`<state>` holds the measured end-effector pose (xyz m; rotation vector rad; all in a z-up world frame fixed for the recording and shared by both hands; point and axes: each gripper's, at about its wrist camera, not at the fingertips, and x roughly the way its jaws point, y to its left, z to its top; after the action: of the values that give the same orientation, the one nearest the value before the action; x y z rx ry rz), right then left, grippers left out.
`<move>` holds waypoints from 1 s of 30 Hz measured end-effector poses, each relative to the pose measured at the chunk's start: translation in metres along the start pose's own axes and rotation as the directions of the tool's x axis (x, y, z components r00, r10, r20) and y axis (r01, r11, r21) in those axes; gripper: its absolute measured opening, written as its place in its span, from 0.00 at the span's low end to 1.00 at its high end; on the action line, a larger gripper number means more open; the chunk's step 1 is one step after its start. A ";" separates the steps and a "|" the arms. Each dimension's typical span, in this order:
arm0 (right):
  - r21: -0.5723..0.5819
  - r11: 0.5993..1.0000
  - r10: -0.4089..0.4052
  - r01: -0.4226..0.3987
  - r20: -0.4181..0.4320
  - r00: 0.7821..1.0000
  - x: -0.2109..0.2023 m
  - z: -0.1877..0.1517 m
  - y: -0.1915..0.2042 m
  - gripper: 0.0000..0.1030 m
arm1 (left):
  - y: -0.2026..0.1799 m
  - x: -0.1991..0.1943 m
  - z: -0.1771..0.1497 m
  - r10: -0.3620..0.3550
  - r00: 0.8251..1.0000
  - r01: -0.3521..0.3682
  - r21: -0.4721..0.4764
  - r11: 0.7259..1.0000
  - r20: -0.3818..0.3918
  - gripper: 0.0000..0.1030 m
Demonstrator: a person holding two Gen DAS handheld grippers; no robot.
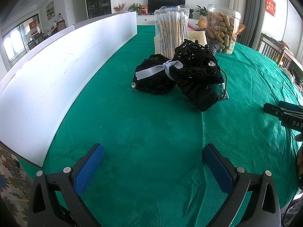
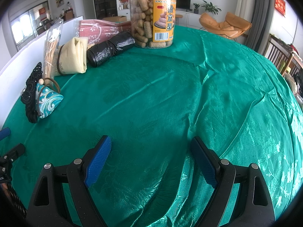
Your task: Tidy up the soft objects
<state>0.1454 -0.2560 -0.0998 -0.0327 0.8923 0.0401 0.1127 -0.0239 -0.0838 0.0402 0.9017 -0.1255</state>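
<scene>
A black lace bundle (image 1: 181, 70) tied with a white elastic band (image 1: 157, 70) lies on the green tablecloth (image 1: 132, 124), well ahead of my open, empty left gripper (image 1: 153, 162). It also shows at the left edge of the right wrist view (image 2: 30, 96), leaning against a small teal wave-pattern pouch (image 2: 48, 100). A folded cream cloth (image 2: 74, 57), a black plastic roll (image 2: 109, 49) and a pink patterned pack (image 2: 98, 30) lie behind. My right gripper (image 2: 150, 157) is open and empty over bare cloth.
A clear jar of snacks (image 2: 153, 17) stands at the back. A pack of cotton swabs (image 1: 171, 30) stands behind the lace. A white board (image 1: 56, 60) walls the table's left side. The right gripper's tips (image 1: 280, 111) show at the right of the left wrist view.
</scene>
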 end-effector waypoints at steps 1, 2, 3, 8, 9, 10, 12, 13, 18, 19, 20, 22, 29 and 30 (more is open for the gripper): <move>0.000 1.000 0.000 0.000 0.000 1.000 0.000 0.000 0.000 0.85 | 0.000 0.000 0.000 0.000 1.000 0.000 0.000 1.000 0.000 1.00; 0.000 1.000 0.000 0.000 0.000 1.000 0.000 0.000 0.000 0.85 | 0.000 0.000 0.000 0.000 1.000 0.000 0.000 1.000 0.000 1.00; 0.000 1.000 0.000 0.000 0.000 1.000 0.000 0.000 0.000 0.85 | 0.000 0.000 0.000 0.000 1.000 0.000 0.000 1.000 0.000 1.00; 0.000 1.000 0.000 0.000 0.000 1.000 0.000 0.000 0.000 0.85 | 0.000 0.000 0.000 0.000 1.000 0.000 0.000 1.000 0.000 1.00; 0.000 1.000 0.000 0.000 0.000 1.000 0.000 0.000 0.000 0.85 | 0.000 0.000 0.000 0.000 1.000 0.000 0.001 1.000 0.000 1.00; 0.000 1.000 0.000 0.000 0.000 1.000 0.000 0.000 0.000 0.85 | 0.000 0.000 0.000 0.000 1.000 0.000 0.001 1.000 0.000 1.00; 0.000 1.000 0.000 0.000 0.000 1.000 0.000 0.000 0.000 0.85 | 0.000 0.000 0.000 0.000 1.000 0.000 0.001 1.000 0.000 1.00; 0.000 1.000 0.000 0.000 0.000 1.000 0.000 0.000 0.000 0.85 | 0.000 0.000 0.000 0.000 1.000 0.000 0.001 1.000 0.000 1.00; 0.000 1.000 0.000 0.000 0.000 1.000 0.000 0.000 0.000 0.85 | 0.000 0.000 0.000 0.000 1.000 0.000 0.001 1.000 0.000 1.00; 0.000 1.000 0.000 0.000 0.000 1.000 0.000 0.000 0.000 0.85 | 0.000 0.000 0.000 0.000 1.000 0.000 0.001 1.000 0.000 1.00; 0.000 1.000 0.000 0.000 0.000 1.000 0.000 0.000 0.000 0.85 | 0.000 0.000 0.000 0.000 1.000 0.000 0.002 1.000 0.000 1.00; 0.000 1.000 0.000 0.000 0.000 1.000 0.000 0.000 0.000 0.85 | 0.000 0.000 0.000 0.000 1.000 0.000 0.002 1.000 0.001 1.00; 0.001 1.000 0.000 0.000 0.000 1.000 0.000 0.000 0.000 0.85 | 0.003 0.000 0.002 -0.012 1.000 0.012 0.003 1.000 -0.026 1.00; 0.002 1.000 0.001 -0.001 0.000 1.000 0.000 0.000 0.000 0.85 | 0.006 -0.001 0.002 -0.020 0.999 0.019 -0.006 1.000 -0.032 1.00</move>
<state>0.1455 -0.2561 -0.0997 -0.0305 0.8927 0.0406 0.1141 -0.0184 -0.0819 0.0286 0.9346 -0.1410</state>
